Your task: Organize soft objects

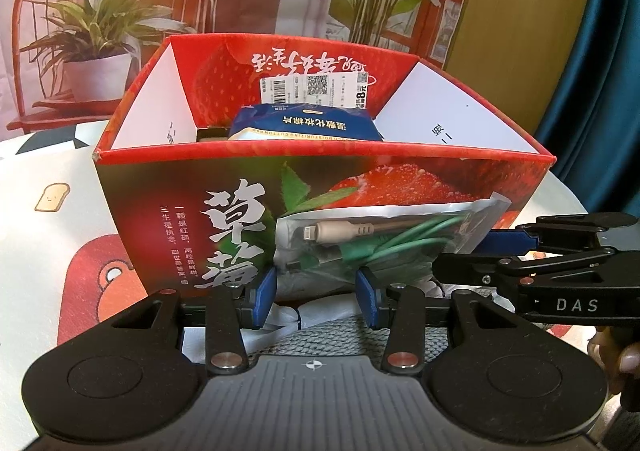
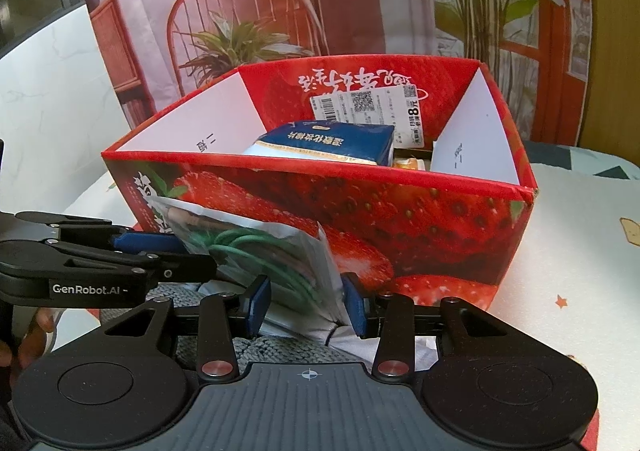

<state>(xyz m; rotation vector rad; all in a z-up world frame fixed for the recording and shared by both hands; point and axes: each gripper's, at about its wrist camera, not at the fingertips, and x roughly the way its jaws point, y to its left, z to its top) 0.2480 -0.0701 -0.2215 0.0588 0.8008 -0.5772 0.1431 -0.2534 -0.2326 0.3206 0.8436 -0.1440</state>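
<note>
Gripping opposite ends of the clear cable pouch, the left gripper and right gripper hold it against the strawberry box; lifted unevenly, it could snag that front wall.

Clear plastic bag with coiled green cable and beige plug: lower centre of frame, held upright against front wall of red strawberry-print box. Blue cotton-pad pack inside box, tilted, upper centre.
</note>
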